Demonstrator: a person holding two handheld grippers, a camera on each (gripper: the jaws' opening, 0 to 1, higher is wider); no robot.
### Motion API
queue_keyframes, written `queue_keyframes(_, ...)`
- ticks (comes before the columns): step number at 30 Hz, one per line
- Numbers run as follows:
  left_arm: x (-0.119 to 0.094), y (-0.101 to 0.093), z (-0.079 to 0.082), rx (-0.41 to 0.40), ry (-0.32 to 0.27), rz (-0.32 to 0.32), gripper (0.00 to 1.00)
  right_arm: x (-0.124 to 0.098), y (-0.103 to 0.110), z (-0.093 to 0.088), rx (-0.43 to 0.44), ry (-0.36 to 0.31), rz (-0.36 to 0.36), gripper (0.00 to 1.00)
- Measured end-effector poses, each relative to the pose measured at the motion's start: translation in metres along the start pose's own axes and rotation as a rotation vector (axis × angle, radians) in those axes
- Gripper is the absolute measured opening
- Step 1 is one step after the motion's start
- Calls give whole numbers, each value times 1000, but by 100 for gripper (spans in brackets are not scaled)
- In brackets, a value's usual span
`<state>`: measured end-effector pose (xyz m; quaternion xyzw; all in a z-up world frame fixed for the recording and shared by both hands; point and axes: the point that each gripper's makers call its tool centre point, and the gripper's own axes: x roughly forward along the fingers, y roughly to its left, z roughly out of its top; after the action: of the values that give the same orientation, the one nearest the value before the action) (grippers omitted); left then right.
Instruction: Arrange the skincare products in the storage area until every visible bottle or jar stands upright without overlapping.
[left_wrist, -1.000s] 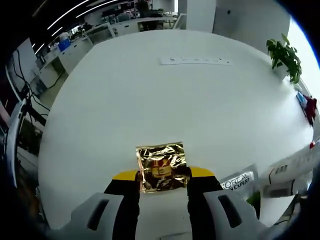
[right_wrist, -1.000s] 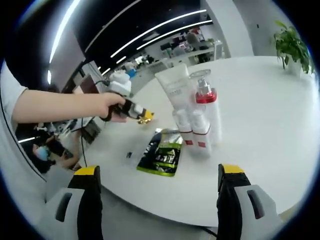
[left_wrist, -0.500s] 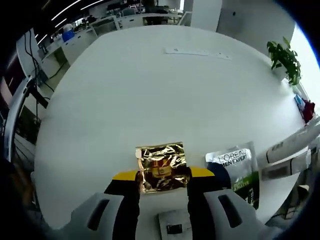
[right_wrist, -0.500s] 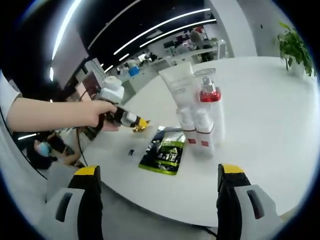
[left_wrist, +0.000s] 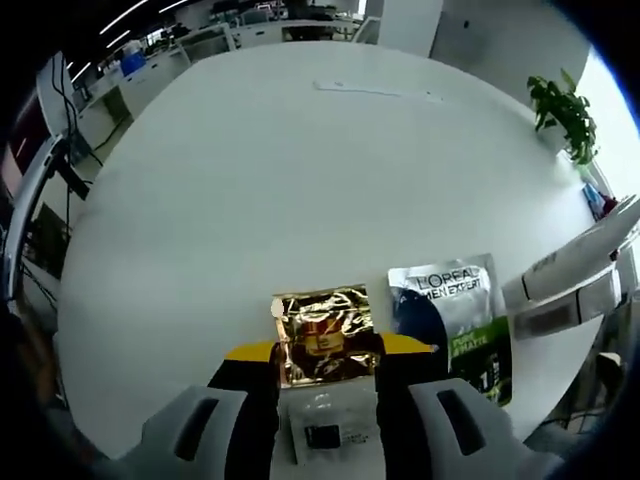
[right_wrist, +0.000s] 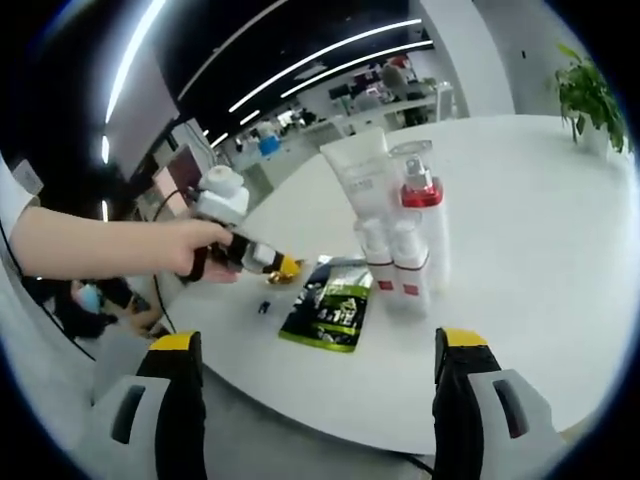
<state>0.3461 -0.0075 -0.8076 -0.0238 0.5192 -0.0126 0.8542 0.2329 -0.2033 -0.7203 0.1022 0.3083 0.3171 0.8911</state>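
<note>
Between the jaws of the left gripper (left_wrist: 325, 352) a gold sachet (left_wrist: 322, 335) was pinched, hanging above the table (left_wrist: 250, 170), just left of the green sachet (left_wrist: 455, 320). The right gripper (right_wrist: 320, 375) stood wide open and empty, with the upright bottles (right_wrist: 405, 250) far ahead of it.

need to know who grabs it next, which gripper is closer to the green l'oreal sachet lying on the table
Left. The left gripper, shut on a gold sachet, hovers just beside the green sachet. The right gripper hangs open, back off the table edge.

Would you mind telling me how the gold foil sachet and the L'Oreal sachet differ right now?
The gold foil sachet is clamped in the left gripper above the table; the L'Oreal sachet lies flat on the table. The first is shiny, crinkled gold; the second is white, dark and green, and larger. Both are flat packets.
</note>
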Motion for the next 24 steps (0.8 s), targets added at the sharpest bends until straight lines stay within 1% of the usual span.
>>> queue_keyframes(2, 1, -3, 0, 4, -3, -1, 34, 0, 1, 0, 0, -1, 0, 95)
queue_keyframes(11, 5, -1, -3, 17, 7, 15, 35, 0, 1, 0, 3, -5, 0, 95)
queue_keyframes(20, 6, -1, -4, 12, 11, 5, 37, -1, -1, -1, 4, -3, -8, 95)
queue_keyframes(24, 6, -1, -3, 10, 10, -1, 40, -1, -2, -1, 2, -1, -11, 95)
